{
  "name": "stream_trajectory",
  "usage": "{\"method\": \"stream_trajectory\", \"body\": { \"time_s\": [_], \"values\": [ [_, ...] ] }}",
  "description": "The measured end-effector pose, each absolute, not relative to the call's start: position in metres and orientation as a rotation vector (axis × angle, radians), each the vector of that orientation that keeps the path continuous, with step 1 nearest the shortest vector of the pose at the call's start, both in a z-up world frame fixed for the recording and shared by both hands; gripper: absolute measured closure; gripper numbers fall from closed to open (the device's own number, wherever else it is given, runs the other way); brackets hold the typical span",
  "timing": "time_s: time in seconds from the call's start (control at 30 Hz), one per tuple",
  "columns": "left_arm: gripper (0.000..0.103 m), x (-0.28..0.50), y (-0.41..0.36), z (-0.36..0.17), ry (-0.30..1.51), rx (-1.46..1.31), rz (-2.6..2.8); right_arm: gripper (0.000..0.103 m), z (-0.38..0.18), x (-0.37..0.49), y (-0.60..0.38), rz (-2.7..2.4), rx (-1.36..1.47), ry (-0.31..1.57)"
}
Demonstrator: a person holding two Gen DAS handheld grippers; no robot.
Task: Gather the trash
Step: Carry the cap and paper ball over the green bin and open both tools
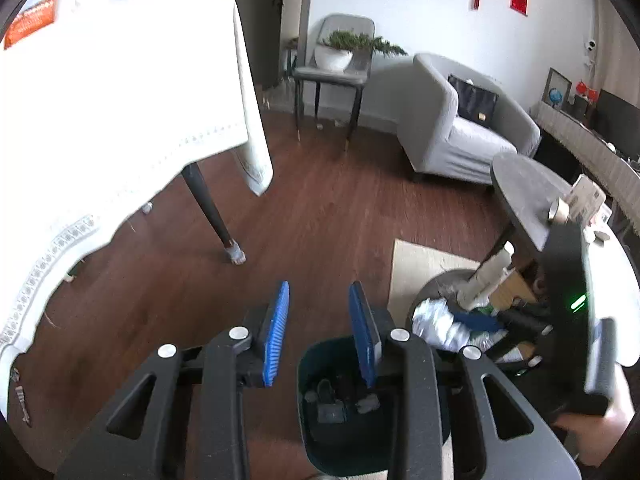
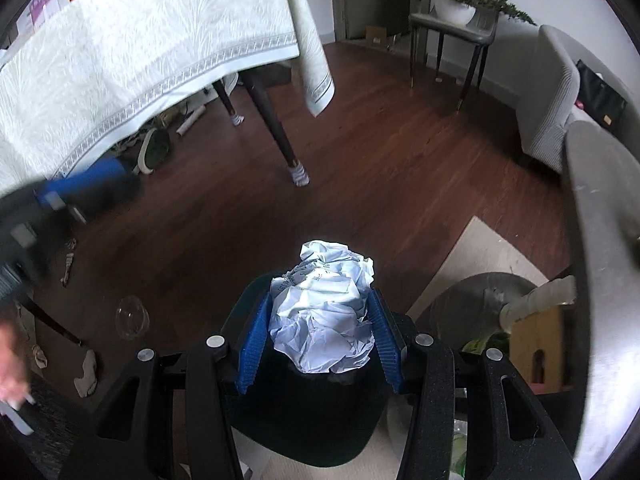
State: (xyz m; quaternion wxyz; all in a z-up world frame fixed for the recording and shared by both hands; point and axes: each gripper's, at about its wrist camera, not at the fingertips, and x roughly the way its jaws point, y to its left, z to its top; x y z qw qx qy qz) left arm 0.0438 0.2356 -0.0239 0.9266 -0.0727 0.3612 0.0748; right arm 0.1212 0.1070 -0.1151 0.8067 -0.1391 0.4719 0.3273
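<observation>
Between our right gripper's (image 2: pixel 320 336) blue pads sits the crumpled paper ball (image 2: pixel 322 312), clamped from both sides, directly above the dark trash bin (image 2: pixel 304 432). Our left gripper (image 1: pixel 322 334) is spread apart, holding nothing, over the same bin (image 1: pixel 320 432), which has small scraps inside. Bin stands on wood floor (image 2: pixel 380 168) beside a beige rug (image 1: pixel 424 268). Table with white tablecloth (image 2: pixel 140 40) well apart, grey armchair (image 1: pixel 460 120) further back.

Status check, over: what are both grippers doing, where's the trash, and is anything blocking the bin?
Right gripper shut on crumpled white paper ball, above dark round bin. Left gripper open, empty, over same bin. Nothing blocking the opening.
</observation>
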Motion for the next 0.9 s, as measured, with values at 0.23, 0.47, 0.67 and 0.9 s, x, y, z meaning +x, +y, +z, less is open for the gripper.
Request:
{"method": "stream_trajectory", "body": {
  "time_s": [0.23, 0.47, 0.67, 0.9],
  "values": [
    [0.07, 0.038, 0.224, -0.001, 0.672, -0.137, 0.139, 0.053, -0.143, 0.121, 0.111, 0.699, -0.318, 1.083],
    [0.07, 0.036, 0.205, 0.017, 0.606, -0.087, 0.125, 0.053, -0.165, 0.12, 0.118, 0.703, -0.36, 1.138],
    [0.07, 0.028, 0.195, 0.03, 0.56, -0.071, 0.116, 0.053, -0.177, 0.117, 0.121, 0.714, -0.4, 1.168],
    [0.07, 0.025, 0.187, 0.046, 0.522, -0.088, 0.099, 0.047, -0.181, 0.11, 0.12, 0.767, -0.434, 1.194]
  ]
}}
